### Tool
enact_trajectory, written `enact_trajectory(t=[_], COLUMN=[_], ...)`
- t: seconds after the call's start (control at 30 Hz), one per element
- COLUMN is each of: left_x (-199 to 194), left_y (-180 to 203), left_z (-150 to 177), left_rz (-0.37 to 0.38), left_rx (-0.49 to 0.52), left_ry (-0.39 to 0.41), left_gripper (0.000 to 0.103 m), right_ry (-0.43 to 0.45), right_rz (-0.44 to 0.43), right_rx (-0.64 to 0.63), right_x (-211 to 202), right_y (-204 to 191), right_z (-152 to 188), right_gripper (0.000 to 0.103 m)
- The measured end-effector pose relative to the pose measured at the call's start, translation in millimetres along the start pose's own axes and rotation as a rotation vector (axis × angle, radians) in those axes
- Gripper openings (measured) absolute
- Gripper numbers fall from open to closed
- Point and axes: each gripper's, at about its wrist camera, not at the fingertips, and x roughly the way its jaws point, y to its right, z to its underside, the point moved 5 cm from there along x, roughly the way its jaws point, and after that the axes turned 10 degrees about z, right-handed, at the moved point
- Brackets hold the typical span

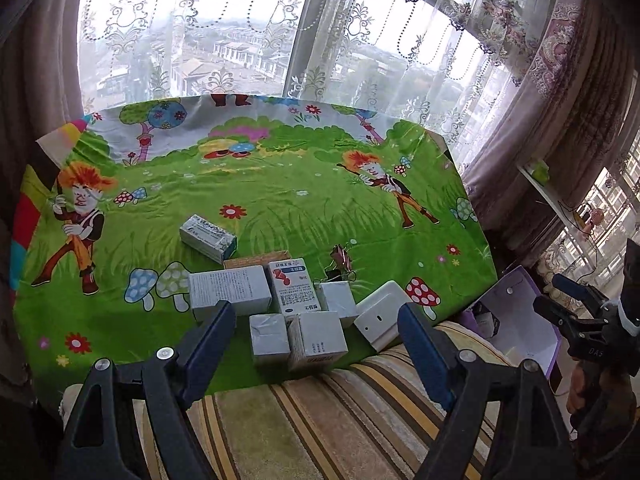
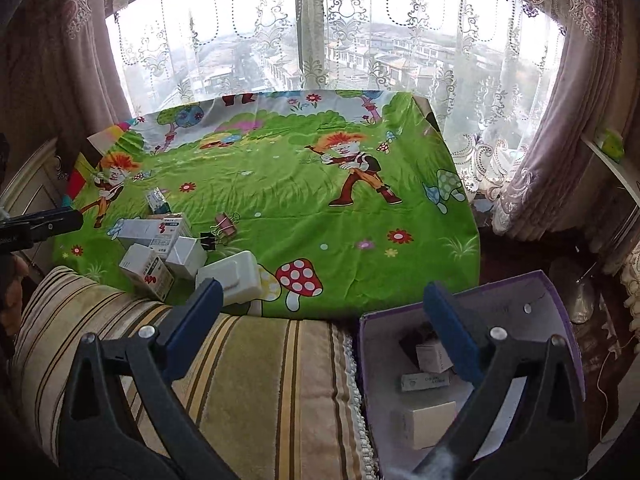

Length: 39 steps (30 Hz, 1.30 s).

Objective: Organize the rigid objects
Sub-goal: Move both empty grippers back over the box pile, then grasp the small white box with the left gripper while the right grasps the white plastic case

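Note:
Several small cardboard medicine boxes lie clustered on the near part of the green cartoon tablecloth, with a white plastic box at their right and binder clips behind. My left gripper is open and empty, just above and before the cluster. My right gripper is open and empty, over the near table edge beside a purple storage box holding a few small boxes. The cluster, white box and clips show at left in the right wrist view.
A striped cushion lies in front of the table, also in the right wrist view. Lace curtains and a window stand behind the table. One grey-green box lies apart, farther back. The purple box sits right of the table.

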Motion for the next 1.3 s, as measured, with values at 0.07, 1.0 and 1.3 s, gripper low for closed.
enact_trajectory(t=[0.07, 1.0, 1.3], left_x=[12, 69, 35], left_y=[3, 1, -3], left_z=[2, 28, 28], left_rz=[0.005, -0.068, 0.018], left_rx=[-0.006, -0.039, -0.117], left_ry=[-0.041, -0.18, -0.033], left_gripper=[0.084, 0.041, 0.041], right_ry=[-0.05, -0.252, -0.29], right_rz=[-0.024, -0.073, -0.016], right_rx=[-0.029, -0.388, -0.455], right_x=[14, 102, 125], right_y=[-12, -126, -148], right_z=[1, 23, 21], right_gripper=[0.101, 0.101, 0.101])
